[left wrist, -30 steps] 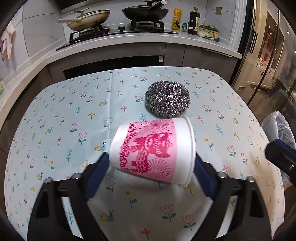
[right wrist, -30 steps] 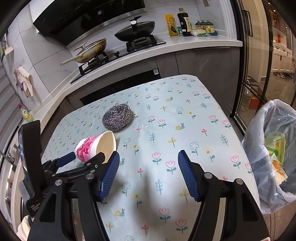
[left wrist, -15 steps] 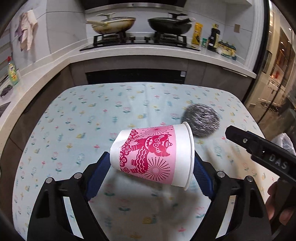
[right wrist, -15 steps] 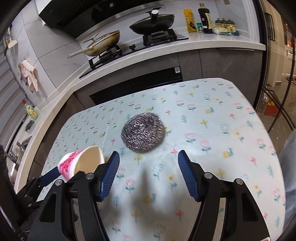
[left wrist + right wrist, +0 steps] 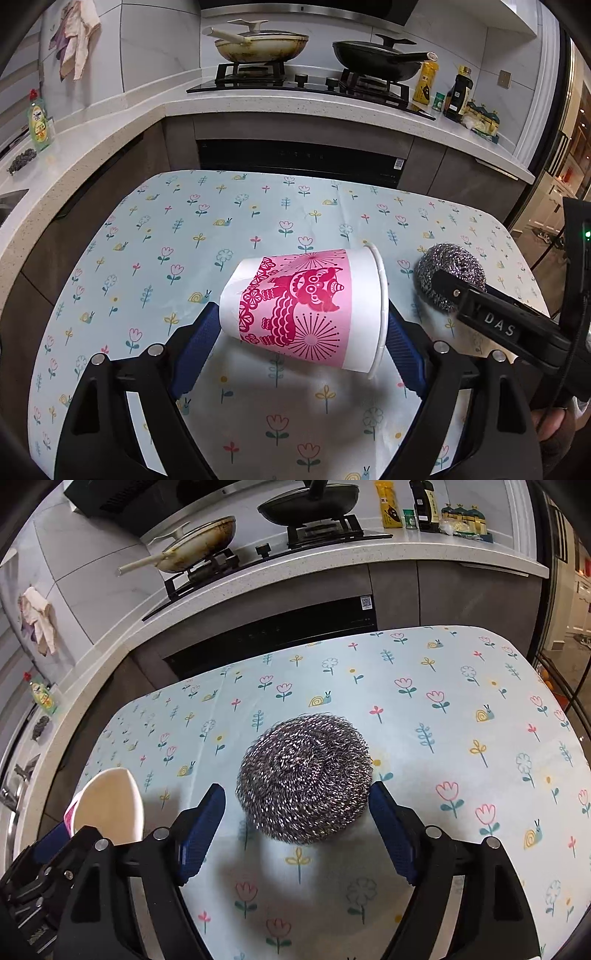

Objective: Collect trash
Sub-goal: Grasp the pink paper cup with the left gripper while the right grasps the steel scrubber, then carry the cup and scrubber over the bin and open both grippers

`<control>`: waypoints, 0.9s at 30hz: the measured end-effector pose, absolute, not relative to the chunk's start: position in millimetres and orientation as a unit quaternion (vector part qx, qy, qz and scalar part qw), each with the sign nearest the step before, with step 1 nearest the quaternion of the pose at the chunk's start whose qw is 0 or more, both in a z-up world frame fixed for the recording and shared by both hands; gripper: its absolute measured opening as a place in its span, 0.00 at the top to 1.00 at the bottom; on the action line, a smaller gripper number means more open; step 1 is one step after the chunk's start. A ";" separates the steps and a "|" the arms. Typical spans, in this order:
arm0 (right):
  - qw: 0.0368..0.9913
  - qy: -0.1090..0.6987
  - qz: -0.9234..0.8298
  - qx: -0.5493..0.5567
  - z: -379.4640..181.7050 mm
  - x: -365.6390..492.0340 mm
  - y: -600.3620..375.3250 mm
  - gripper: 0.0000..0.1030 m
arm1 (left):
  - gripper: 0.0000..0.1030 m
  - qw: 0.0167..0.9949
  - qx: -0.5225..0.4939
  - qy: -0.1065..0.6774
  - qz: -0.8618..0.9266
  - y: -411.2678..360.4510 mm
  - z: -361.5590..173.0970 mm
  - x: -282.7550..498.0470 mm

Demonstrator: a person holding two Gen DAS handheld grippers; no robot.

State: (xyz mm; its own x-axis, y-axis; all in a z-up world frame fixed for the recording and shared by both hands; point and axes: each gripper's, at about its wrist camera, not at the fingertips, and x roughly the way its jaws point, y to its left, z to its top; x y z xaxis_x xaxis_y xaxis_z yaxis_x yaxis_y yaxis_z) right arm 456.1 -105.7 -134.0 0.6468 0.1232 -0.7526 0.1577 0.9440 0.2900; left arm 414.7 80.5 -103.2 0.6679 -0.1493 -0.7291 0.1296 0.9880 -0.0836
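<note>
Left wrist: left tool (image 5: 295,343) pinches an empty sideways paper cup (image 5: 306,306); right tool (image 5: 297,827) opening around scourer (image 5: 304,777).

Paper cup (image 5: 306,310) on its side btwn fingers of left gripper (image 5: 295,343), above the table (image 5: 229,206), rim twd right. Steel wool scourer (image 5: 304,777) on table, just right of cup, btwn the opening jaws of right gripper (image 5: 297,827); pads not touching it. Behind table: counter (image 5: 295,105) w/ stove (image 5: 306,83). Frying pan (image 5: 260,46) on left burner, wok (image 5: 373,59) on right. Bottles (image 5: 458,94) on counter right of stove. Dish soap bottle (image 5: 38,123) on counter far left; cloths (image 5: 75,40) hang on wall above it.
</note>
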 end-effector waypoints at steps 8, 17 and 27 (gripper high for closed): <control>0.893 0.418 -0.006 0.166 -129.0 439.6 -109.8 0.39 | 0.21 0.913 -0.008 0.398 -0.088 72.1 -98.1 406.0; 0.893 0.399 -0.023 0.206 -107.7 356.7 -149.8 0.39 | 0.21 0.910 -0.005 0.397 -0.117 42.8 -83.6 365.2; 0.904 0.369 -0.066 0.206 -75.2 252.0 -197.7 0.39 | 0.21 0.902 0.011 0.391 -0.182 -24.4 -64.5 296.1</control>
State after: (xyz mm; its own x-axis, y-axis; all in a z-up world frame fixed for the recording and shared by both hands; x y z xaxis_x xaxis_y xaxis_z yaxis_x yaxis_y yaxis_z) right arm 252.0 -197.7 -75.2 0.7193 0.0328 -0.6939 0.2712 0.9064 0.3239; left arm 296.1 -24.4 -64.5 0.6287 -0.3204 -0.7086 0.3370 0.9334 -0.1230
